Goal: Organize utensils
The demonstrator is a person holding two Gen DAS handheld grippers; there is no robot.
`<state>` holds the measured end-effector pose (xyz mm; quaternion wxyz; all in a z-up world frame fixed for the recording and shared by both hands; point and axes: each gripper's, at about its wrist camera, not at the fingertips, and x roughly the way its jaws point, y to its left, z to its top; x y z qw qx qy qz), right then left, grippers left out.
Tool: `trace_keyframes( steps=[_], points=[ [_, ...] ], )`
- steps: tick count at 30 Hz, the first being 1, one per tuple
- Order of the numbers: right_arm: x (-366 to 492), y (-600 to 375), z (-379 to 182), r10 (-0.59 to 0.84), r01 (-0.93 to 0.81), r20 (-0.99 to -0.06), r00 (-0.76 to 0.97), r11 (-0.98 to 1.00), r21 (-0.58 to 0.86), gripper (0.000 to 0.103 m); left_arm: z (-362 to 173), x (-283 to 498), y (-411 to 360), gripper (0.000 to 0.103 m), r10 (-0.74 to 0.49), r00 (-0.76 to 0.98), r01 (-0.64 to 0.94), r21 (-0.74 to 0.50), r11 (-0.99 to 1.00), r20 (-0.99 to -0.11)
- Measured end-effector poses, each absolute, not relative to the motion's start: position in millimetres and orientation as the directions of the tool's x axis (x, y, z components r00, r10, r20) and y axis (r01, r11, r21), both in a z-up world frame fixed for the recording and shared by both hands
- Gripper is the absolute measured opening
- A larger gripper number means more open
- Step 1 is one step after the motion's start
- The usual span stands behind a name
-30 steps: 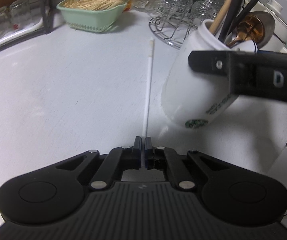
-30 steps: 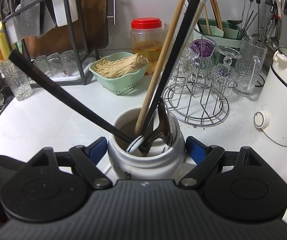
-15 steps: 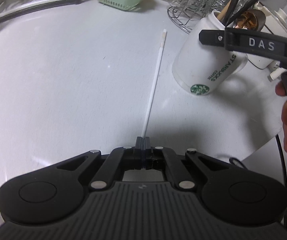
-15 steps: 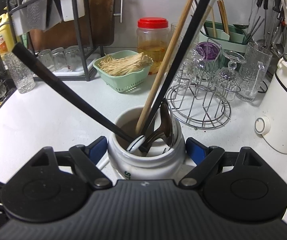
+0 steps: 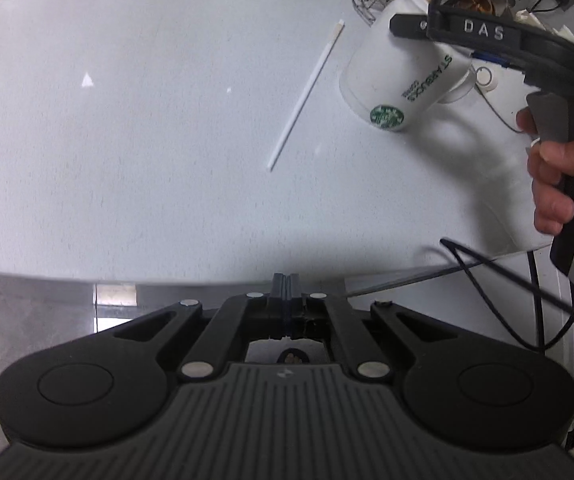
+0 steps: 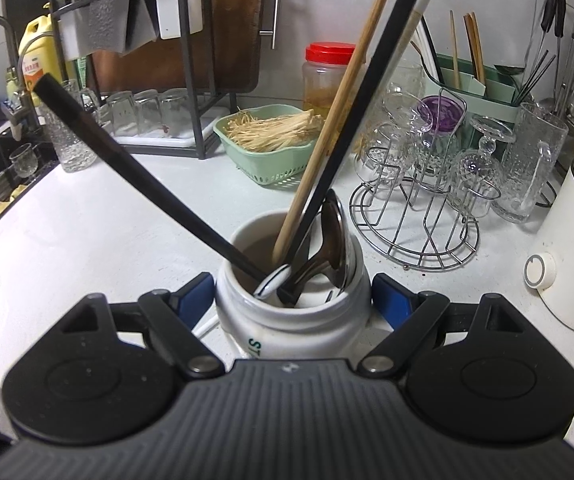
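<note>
Left gripper [image 5: 286, 280]: jaws pressed together, nothing between them; its tips sit over the near edge of the white counter [image 5: 127, 140]. White chopstick [image 5: 307, 94] lies flat on the counter ahead of and slightly right of the left gripper, well apart from it, far end angled to the right. Just right of the chopstick's far half stands the white mug [image 5: 403, 84], tilted. Right gripper [image 6: 293, 296]: blue pads against both sides of the mug, gripping it below the rim; a hand [image 5: 555, 184] holds this gripper's handle. Inside the mug: two black chopsticks [image 6: 351, 120], one leaning left and one right, a wooden chopstick [image 6: 335, 120], a metal spoon [image 6: 333, 240]. Beyond the right gripper: green basket [image 6: 275, 160], wire glass rack [image 6: 419, 224].
</note>
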<state>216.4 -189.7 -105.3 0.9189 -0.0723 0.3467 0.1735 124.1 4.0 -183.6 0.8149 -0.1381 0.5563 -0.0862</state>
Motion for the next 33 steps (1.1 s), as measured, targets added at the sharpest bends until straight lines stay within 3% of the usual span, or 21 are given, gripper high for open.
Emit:
trace_keyframes(
  steps=[10, 13, 16, 21, 33],
  points=[
    [216, -191, -105, 0.287, -0.404, -0.663, 0.692, 0.914, -0.026, 0.088, -184, 117, 13, 0.001, -0.299, 0.383, -0.046, -0.341, 0.939, -0.874],
    [216, -192, -105, 0.290, -0.407, -0.662, 0.691, 0.913, -0.024, 0.088, -177, 129, 18, 0.001, -0.278, 0.422, -0.021, -0.316, 0.948, -0.863],
    [216, -193, -106, 0.294, -0.405, -0.662, 0.690, 0.914, -0.016, 0.088, -168, 146, 17, 0.010, -0.258, 0.468, 0.035, -0.274, 0.961, -0.845],
    [216, -192, -105, 0.285, -0.396, -0.664, 0.691, 0.918, -0.019, 0.088, -166, 179, 8, 0.010, -0.224, 0.514, 0.118, -0.190, 0.975, -0.828],
    [215, -188, -105, 0.262, -0.374, -0.666, 0.699, 0.927, -0.028, 0.088, -188, 212, -11, 0.010, -0.258, 0.488, 0.239, -0.156, 0.958, -0.834]
  ],
)
